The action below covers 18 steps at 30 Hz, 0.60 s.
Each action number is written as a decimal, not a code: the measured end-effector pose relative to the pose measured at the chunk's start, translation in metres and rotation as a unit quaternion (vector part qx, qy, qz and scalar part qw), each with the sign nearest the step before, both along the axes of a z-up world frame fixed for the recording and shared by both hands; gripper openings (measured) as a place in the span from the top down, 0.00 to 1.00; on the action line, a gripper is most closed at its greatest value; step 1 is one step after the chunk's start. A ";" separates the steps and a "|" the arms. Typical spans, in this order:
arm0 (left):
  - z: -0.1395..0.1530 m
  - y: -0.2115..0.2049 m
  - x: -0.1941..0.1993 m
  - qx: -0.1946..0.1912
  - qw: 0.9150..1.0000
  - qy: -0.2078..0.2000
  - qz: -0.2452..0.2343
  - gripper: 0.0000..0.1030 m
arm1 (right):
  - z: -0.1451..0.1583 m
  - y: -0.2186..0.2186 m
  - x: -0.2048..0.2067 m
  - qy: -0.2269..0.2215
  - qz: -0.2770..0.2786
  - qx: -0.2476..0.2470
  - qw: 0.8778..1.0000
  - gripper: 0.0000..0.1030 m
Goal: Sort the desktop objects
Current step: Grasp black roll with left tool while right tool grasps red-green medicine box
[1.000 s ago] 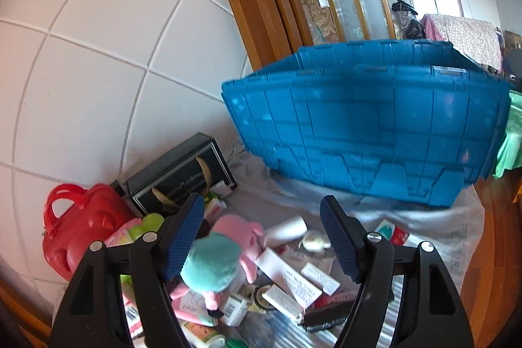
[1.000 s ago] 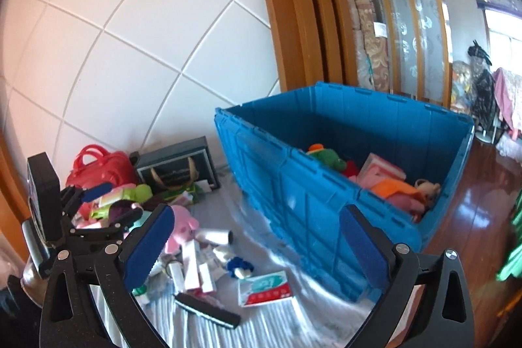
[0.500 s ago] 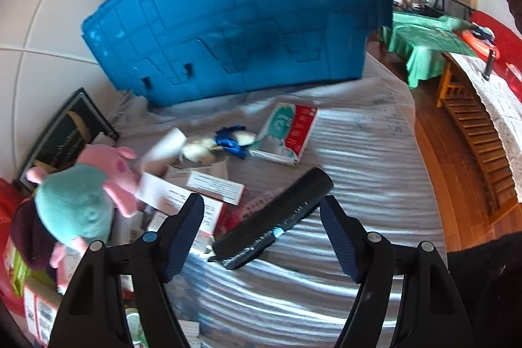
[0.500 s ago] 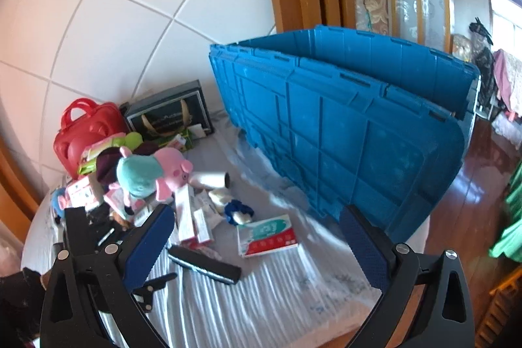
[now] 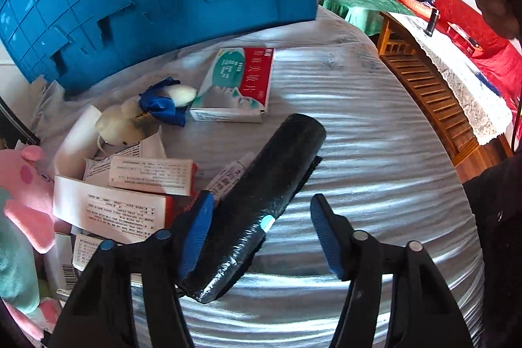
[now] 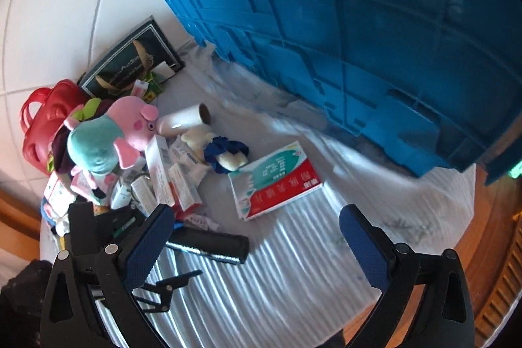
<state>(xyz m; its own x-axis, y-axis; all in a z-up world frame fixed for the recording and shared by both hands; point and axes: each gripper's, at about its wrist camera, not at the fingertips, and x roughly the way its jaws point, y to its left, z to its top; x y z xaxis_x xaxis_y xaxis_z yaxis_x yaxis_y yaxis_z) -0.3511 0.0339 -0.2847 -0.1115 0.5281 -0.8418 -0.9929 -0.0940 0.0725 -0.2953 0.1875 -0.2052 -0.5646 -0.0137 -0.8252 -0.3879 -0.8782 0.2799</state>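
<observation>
The left tool [image 5: 261, 234] is closing around the long black plastic-wrapped roll [image 5: 261, 201] lying on the table [image 5: 375, 152], not yet pinching it. The right tool [image 6: 254, 247] hangs spread wide and empty. Next, I think, it must squeeze, lift, and carry the roll to the big blue plastic crate [image 6: 359, 22].

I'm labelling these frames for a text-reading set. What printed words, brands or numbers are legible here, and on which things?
Red and green box: large white Chinese characters on the red band, too blurred to quote with confidence.
White cartons: fine print, too small to read.
Barcode on a carton: digits unreadable.
Dark framed box: gold script line, too blurred.
Black roll: no text visible.
Nothing can be quoted reliably.
</observation>
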 end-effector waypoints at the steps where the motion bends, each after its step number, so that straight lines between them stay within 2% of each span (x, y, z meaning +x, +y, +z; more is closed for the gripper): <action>1: 0.001 -0.001 -0.004 0.001 1.000 -0.005 0.015 0.56 | -0.007 -0.002 -0.009 -0.005 -0.010 0.002 1.000 0.00; 3: 0.001 -0.003 -0.007 0.004 0.999 -0.020 0.026 0.56 | -0.023 -0.003 -0.026 -0.015 -0.034 0.002 0.999 0.00; 5: 0.001 -0.003 -0.004 0.002 0.999 -0.014 0.033 0.56 | -0.040 -0.001 -0.042 -0.032 -0.074 0.011 0.997 0.00; 8: 0.002 -0.008 -0.003 0.004 0.999 -0.011 0.047 0.56 | -0.069 0.004 -0.059 -0.067 -0.132 -0.010 0.989 0.01; 11: 0.003 -0.015 -0.002 0.009 0.999 -0.008 0.049 0.56 | -0.084 0.005 -0.067 -0.085 -0.183 0.019 0.979 0.01; 16: 0.000 -0.019 -0.007 0.022 0.998 -0.022 0.053 0.56 | -0.111 0.009 -0.080 -0.138 -0.218 0.019 0.966 0.01; 18: 0.001 -0.020 -0.010 0.026 0.998 -0.030 0.057 0.56 | -0.110 0.010 -0.080 -0.132 -0.232 0.028 0.963 0.01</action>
